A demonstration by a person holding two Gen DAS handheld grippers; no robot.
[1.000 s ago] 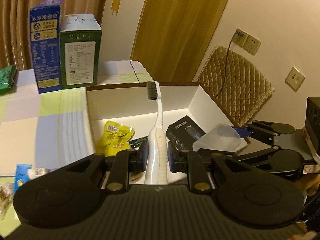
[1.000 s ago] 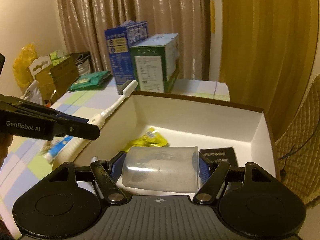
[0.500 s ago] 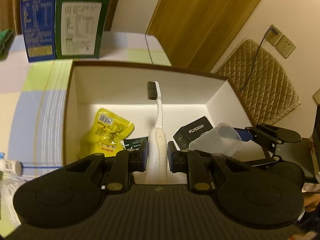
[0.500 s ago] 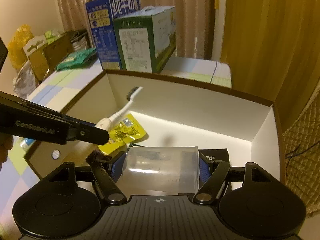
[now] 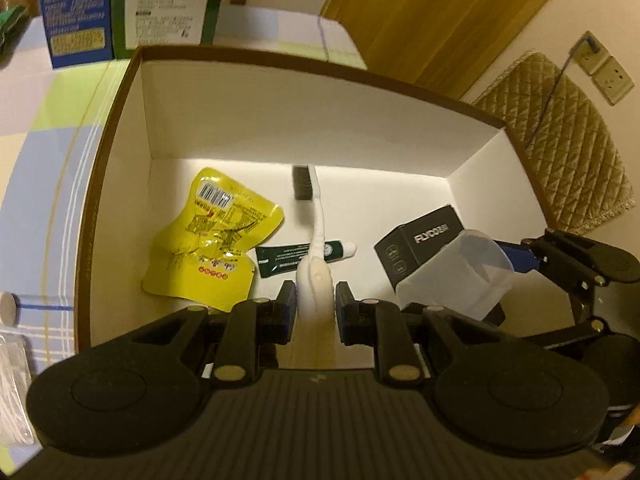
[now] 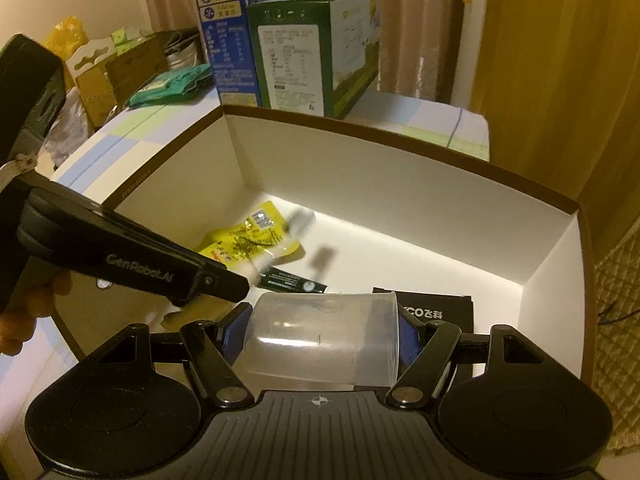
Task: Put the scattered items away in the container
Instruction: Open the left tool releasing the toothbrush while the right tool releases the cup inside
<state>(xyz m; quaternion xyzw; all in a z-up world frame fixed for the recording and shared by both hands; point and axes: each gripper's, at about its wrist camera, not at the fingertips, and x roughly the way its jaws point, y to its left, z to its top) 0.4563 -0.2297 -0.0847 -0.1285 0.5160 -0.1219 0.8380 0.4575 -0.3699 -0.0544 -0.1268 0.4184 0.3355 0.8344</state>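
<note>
The left gripper clamps the white toothbrush by its handle (bristles forward) over the white box. The right gripper squeezes a clear plastic cup sideways above the box's near edge.

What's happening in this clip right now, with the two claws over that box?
A person is tidying items into a white cardboard box. The left claw is shut on a white toothbrush, bristles pointing into the box. The right claw is shut on a clear plastic cup held on its side over the box. Already on the box floor: a yellow snack pouch, a dark green tube and a black carton.
</note>
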